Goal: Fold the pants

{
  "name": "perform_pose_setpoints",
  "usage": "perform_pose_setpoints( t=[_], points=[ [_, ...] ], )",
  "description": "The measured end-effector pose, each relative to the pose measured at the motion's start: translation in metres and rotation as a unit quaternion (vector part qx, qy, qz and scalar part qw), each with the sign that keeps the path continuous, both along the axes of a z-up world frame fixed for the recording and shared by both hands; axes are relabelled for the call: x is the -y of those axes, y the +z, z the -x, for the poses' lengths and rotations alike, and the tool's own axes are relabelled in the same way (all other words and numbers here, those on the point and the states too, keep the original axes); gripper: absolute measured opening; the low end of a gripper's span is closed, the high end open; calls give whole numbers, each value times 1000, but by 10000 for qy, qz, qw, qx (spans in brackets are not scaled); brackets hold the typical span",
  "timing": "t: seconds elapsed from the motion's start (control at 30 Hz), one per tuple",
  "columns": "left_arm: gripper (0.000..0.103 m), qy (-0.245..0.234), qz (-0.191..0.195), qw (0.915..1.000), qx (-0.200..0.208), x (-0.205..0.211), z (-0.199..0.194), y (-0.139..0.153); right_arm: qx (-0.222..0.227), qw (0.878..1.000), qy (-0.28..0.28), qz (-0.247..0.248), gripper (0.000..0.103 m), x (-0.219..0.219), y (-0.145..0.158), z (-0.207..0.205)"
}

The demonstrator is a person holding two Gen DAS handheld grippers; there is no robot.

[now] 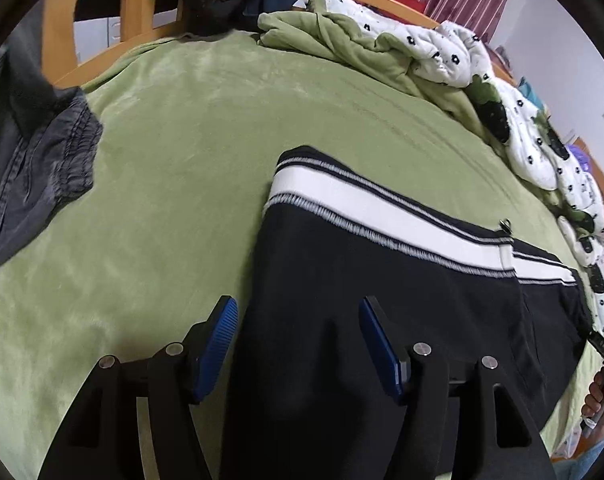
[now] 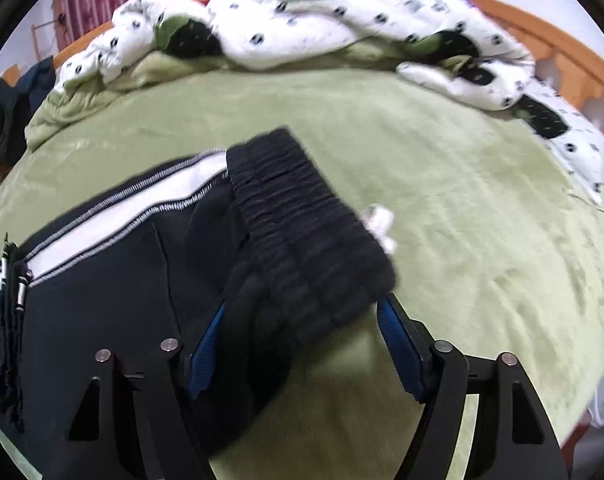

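A green blanket (image 1: 190,128) covers the bed, with a white patterned quilt (image 2: 302,28) bunched along its far side. The black pants (image 1: 382,300) lie flat ahead of both tongs. The left tongs (image 1: 298,344) are spread over the leg end. The right tongs (image 2: 302,344) are spread around the ribbed waistband (image 2: 302,240). Grey trousers (image 1: 34,176) lie far left of the left tongs.

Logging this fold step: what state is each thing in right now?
Black pants: laid flat on the bed, white stripe up.
Waistband: bunched, between the right gripper's fingers.
Left gripper: open.
Right gripper: open.
Grey garment: crumpled.
Quilt: rumpled.
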State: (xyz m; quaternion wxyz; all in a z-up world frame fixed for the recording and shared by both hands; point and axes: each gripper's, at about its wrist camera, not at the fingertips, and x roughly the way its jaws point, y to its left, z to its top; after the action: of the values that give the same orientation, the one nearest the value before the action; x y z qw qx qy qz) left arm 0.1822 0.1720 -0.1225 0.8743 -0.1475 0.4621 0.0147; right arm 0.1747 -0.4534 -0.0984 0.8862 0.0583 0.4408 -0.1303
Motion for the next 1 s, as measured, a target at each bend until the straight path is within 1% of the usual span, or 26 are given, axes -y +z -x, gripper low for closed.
perform_pose_setpoints(
  t=[0.07,0.13,0.17,0.23,0.3,0.43,0.5,0.57,0.6,0.63,0.67,0.73,0.8,0.9,0.93,1.0],
  points=[
    [61,-32,191,9998,16,-9,15,-3,264,9995,-177,9,72,-2,14,12],
    [61,-32,478,9988,-35,-20,28,-9,576,9976,-362,-162,72,-5,28,23],
    [61,-37,697,9975,-78,-27,35,-14,699,9963,-381,-323,72,-8,32,27],
    [61,-50,1103,9937,-178,-38,48,-25,764,9951,-328,-529,72,-15,35,31],
    [61,-153,1350,9903,-292,-42,58,-36,782,9945,-274,-633,72,-29,34,34],
    [61,-341,1528,9870,-374,-34,70,-55,723,9956,42,-591,72,-68,32,36],
    [61,-233,1531,9872,-370,-31,70,-60,758,9951,218,-601,72,-85,33,40],
    [60,-112,1617,9861,-357,-31,66,-61,838,9940,386,-590,72,-100,32,46],
    [59,-49,1681,9850,-387,-32,63,-61,853,9937,470,-557,72,-106,31,48],
    [55,39,1757,9836,-415,-33,61,-61,844,9938,522,-497,72,-110,30,50],
    [47,133,1842,9821,-366,-35,61,-60,830,9940,565,-426,72,-114,29,51],
    [36,279,1919,9805,-308,-38,61,-59,809,9943,657,-242,72,-117,26,53],
    [28,366,1844,9819,-224,-34,61,-54,766,9941,763,-51,72,-115,23,56],
    [20,304,1094,9935,-1,-14,62,-32,785,9939,736,242,72,-106,21,64],
    [18,269,884,9956,150,-3,64,-20,806,9939,678,333,72,-102,21,66],
    [15,170,639,9967,467,17,64,5,806,9943,573,409,72,-89,21,69]
  ],
)
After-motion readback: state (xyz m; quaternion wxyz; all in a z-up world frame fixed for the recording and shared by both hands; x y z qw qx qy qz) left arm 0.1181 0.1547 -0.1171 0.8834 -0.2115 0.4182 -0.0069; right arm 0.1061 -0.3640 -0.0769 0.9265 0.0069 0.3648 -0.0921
